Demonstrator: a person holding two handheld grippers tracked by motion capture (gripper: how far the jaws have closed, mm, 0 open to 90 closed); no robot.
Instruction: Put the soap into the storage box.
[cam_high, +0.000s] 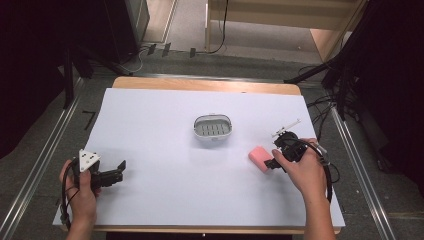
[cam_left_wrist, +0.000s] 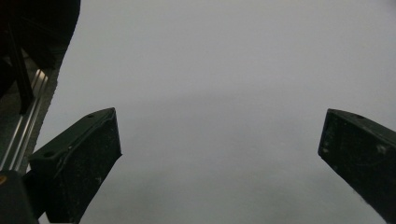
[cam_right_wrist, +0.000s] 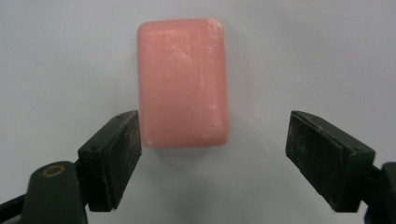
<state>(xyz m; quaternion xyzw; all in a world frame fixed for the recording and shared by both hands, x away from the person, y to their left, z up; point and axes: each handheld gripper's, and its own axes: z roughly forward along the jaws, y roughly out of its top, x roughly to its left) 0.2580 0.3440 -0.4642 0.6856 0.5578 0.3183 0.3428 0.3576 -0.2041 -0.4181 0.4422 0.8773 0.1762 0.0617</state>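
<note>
A pink bar of soap (cam_high: 260, 157) lies flat on the white sheet (cam_high: 165, 190) at the right. My right gripper (cam_high: 273, 163) sits just behind it, pointing left, jaws open. In the right gripper view the soap bar (cam_right_wrist: 183, 81) lies lengthwise ahead, its near end just between the jaw tips of the right gripper (cam_right_wrist: 212, 127); the pads do not press on it. A grey-white soap dish (cam_high: 213, 137) with a slotted floor stands at the sheet's middle, apart from both grippers. My left gripper (cam_high: 119, 171) rests at the front left, open over bare sheet, as the left gripper (cam_left_wrist: 222, 123) shows in its own view.
The white sheet covers a wooden table whose far edge (cam_high: 200, 84) shows beyond it. Metal rails (cam_high: 45, 150) run along both sides of the table. Cables (cam_high: 320, 107) and dark stands lie beyond the right edge.
</note>
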